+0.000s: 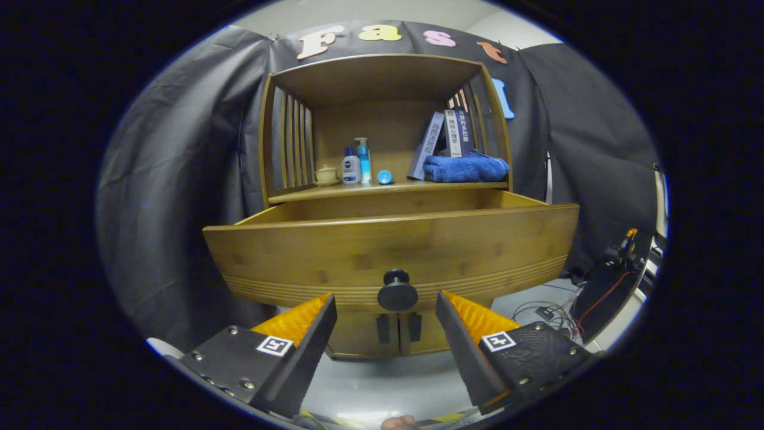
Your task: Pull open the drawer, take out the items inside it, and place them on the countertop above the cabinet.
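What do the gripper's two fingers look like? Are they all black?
Not all black. The gripper has two wedge-shaped fingers that taper towards the tips. Their outer shells are black, with small screws, and each carries a white square sticker with a black pattern. The inner pads are bright orange and ribbed. The fingers stand open, either side of the drawer's round black knob.
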